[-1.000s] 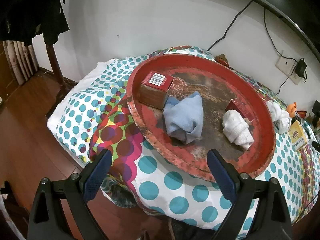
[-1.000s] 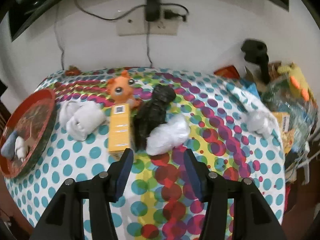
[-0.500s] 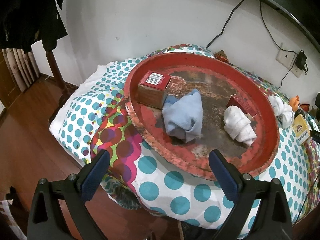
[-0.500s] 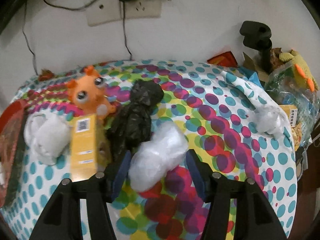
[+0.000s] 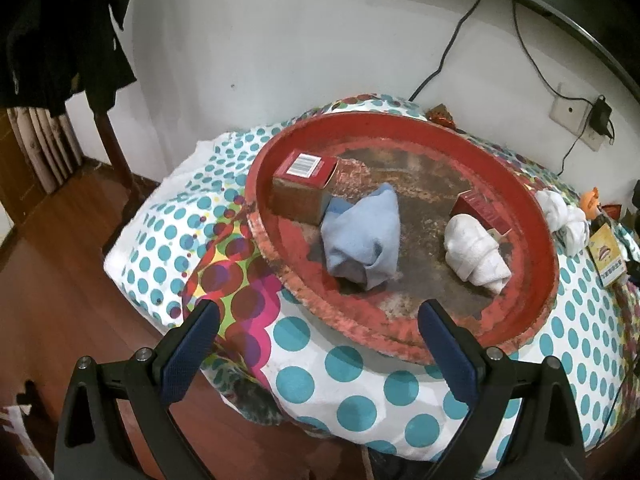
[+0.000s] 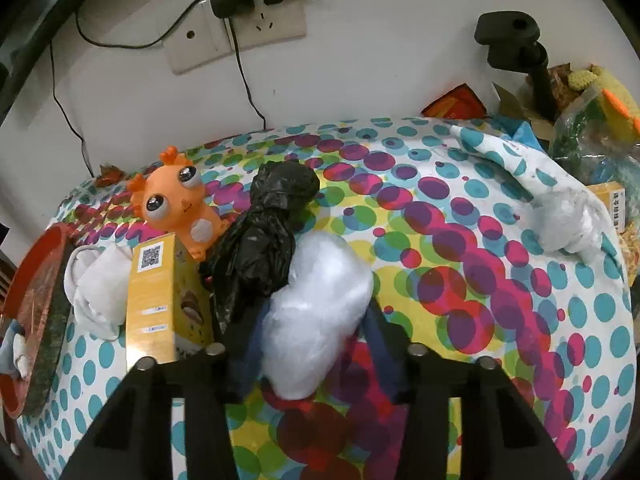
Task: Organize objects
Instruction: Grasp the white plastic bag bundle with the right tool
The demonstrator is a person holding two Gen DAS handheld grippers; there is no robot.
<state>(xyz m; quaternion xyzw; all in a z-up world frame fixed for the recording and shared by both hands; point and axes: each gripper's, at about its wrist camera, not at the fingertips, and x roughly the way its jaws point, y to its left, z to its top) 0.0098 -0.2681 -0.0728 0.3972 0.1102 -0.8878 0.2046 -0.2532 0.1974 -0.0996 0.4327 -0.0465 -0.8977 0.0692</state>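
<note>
The white plastic bag (image 6: 320, 316), crinkly and rounded, lies mid-table between the closing jaws of the right gripper (image 6: 316, 344), pads touching it. Left of it: 1 black bag (image 6: 260, 252), 1 yellow box (image 6: 154, 300). The left gripper (image 5: 316, 344) gapes empty before the round red tray (image 5: 536, 312).

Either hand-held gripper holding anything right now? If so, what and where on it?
Right hand-held gripper is closing on the white plastic bag, fingers flanking its near end. Left hand-held gripper is open, empty, short of the red tray.
</note>
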